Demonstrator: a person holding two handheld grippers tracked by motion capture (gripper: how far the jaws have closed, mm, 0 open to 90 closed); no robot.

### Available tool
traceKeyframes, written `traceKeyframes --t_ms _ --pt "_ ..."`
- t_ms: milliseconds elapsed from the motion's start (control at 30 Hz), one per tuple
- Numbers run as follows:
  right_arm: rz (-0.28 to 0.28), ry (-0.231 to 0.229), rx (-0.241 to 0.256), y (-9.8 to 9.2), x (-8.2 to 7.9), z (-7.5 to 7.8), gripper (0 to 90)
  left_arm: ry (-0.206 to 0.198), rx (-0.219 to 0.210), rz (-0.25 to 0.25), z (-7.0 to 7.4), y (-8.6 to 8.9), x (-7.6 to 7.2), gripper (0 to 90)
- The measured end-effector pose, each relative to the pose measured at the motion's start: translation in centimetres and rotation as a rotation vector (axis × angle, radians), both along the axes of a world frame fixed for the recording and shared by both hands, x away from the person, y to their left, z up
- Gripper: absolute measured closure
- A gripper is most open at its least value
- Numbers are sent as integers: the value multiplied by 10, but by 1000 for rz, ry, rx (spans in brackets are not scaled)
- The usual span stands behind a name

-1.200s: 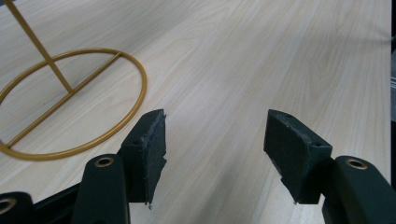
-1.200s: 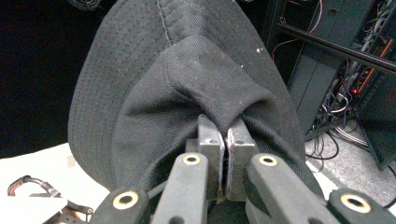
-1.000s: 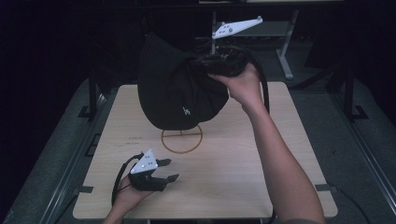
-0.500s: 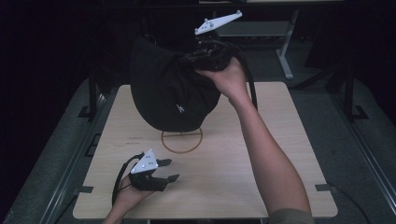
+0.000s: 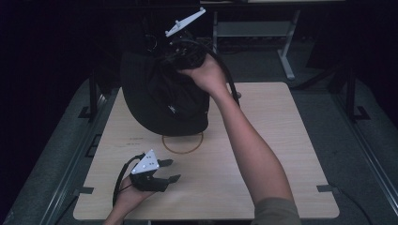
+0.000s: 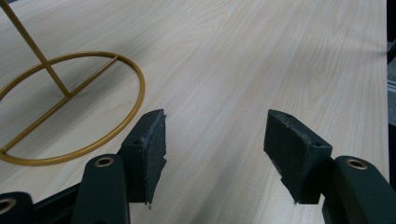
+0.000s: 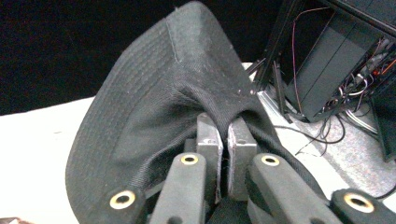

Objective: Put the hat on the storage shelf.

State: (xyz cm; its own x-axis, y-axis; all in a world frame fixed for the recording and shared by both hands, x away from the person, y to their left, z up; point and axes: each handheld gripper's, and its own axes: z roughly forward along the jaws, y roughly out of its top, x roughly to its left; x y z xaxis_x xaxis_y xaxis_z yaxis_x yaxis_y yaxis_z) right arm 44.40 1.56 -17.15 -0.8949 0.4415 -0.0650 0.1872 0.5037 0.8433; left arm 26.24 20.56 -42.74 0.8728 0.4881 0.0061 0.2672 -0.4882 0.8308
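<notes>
Nearest, the left claw [image 5: 165,170] rests on the surface [image 5: 281,154], jaws apart and empty. Beyond it stands the gold wire stand [image 5: 183,143], its ring base now more exposed. The right claw [image 7: 223,140], clamped on the black bucket hat [image 5: 164,101], has carried it higher and leftward, with open room all around.

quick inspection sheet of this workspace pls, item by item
surface: pale wood table, bare apart from the stand
job's things: black hat held up above the gold wire stand; stand's ring base lies flat on the table
clutter: nothing seen
grippers: right gripper shut on hat fabric; left gripper open, low over the table beside the stand
cables: black cable loops from left gripper
surroundings: dark room, metal frame behind table, electronics with wires
</notes>
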Motion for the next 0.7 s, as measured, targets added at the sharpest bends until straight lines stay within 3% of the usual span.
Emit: traceKeyframes --t_ms 167,200,267,367,533,700 --pt "9 1 -48 18 7 -7 836 1 2 -4 0 -1 0 385" --pt "4 -4 -87 27 10 -11 762 -2 6 -9 0 -1 0 384" --pt "-9 0 -71 32 13 -14 659 1 9 -7 0 -1 -1 384" --pt "-14 13 -76 34 14 -16 598 2 6 -8 0 -1 -2 385" --pt "-27 30 -68 24 12 -22 547 0 1 -3 1 0 -3 384" --pt "-50 47 -25 -4 7 -28 467 -3 1 -7 1 -1 -3 381"
